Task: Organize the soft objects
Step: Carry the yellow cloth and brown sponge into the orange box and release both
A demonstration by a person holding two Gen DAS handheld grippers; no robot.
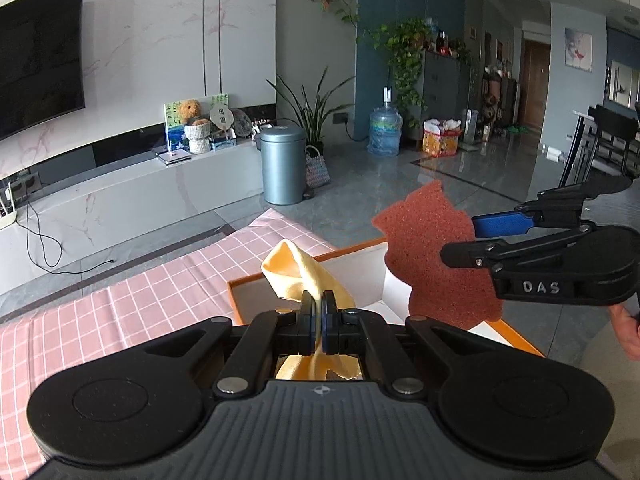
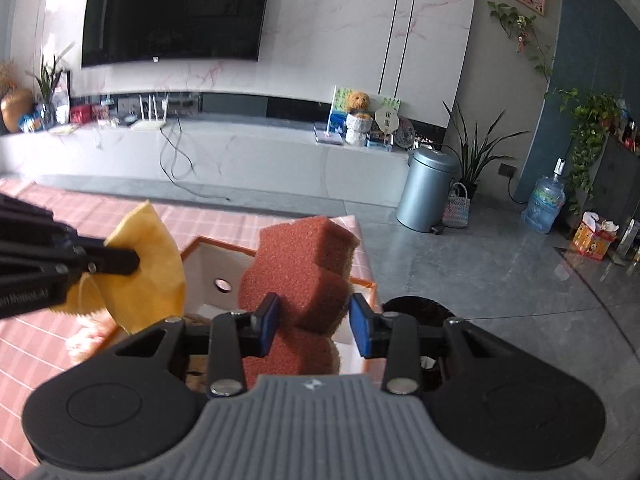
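My left gripper (image 1: 319, 304) is shut on a yellow cloth (image 1: 296, 268) and holds it above an orange-rimmed white box (image 1: 280, 292). The cloth also shows in the right wrist view (image 2: 148, 272). My right gripper (image 2: 314, 320) is shut on a red-brown sponge (image 2: 308, 272), which bulges between the blue pads above the box (image 2: 208, 256). In the left wrist view the sponge (image 1: 432, 248) hangs over the box's right side, held by the right gripper (image 1: 468, 236).
The box sits on a table with a pink checked cloth (image 1: 120, 312). A grey bin (image 2: 428, 188) and a water bottle (image 2: 544, 204) stand on the floor beyond. A long TV bench (image 2: 200, 148) runs along the wall.
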